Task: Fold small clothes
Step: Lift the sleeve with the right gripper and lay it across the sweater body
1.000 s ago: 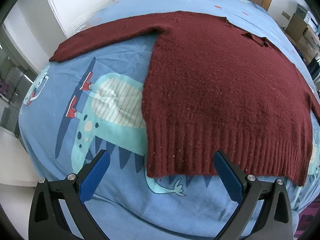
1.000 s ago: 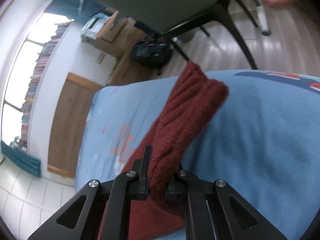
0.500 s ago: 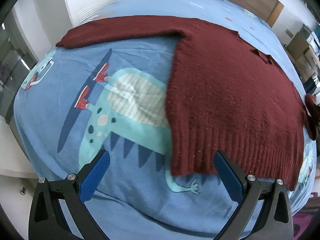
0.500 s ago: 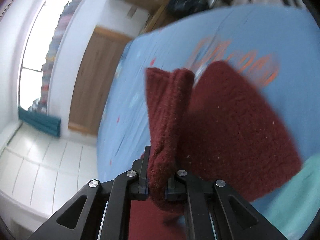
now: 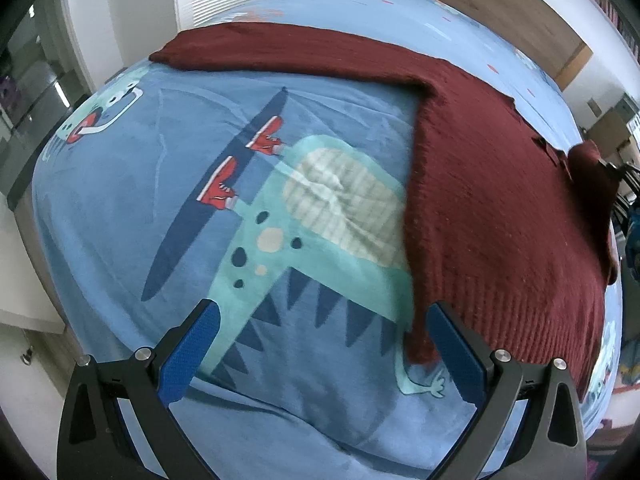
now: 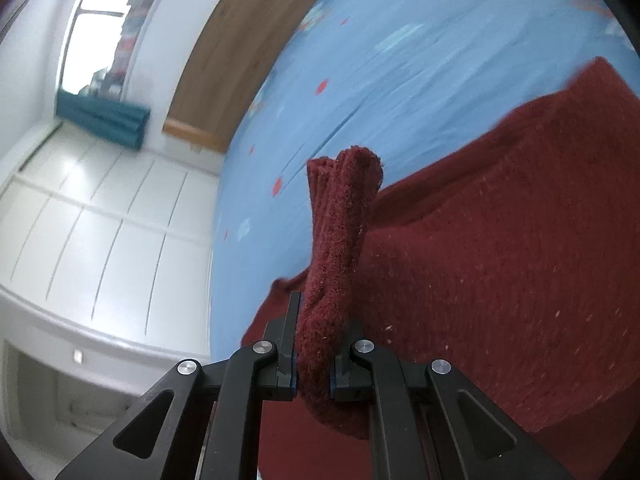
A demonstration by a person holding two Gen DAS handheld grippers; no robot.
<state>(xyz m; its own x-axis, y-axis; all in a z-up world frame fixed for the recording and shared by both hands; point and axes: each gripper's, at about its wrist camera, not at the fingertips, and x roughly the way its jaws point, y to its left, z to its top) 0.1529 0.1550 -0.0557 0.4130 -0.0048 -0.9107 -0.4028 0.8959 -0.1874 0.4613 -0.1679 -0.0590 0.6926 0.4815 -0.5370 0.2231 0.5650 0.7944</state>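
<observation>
While lying across the right half of the frame on the blue dinosaur-print bed (image 5: 200,160), the dark red knitted sweater (image 5: 500,200) is showing its ribbed hem; the right hand-held gripper (image 6: 314,376) is pinching its bunched sleeve (image 6: 340,232), and the left hand-held gripper (image 5: 324,344) is hovering spread wide.

A dark red knitted sweater (image 5: 500,200) lies flat on a blue dinosaur-print bedspread (image 5: 160,184); one sleeve (image 5: 280,54) stretches sideways; the other sleeve's ribbed cuff (image 6: 340,216) stands raised above the body.

Bare bedspread (image 5: 168,184) beside sweater (image 5: 500,208)
</observation>
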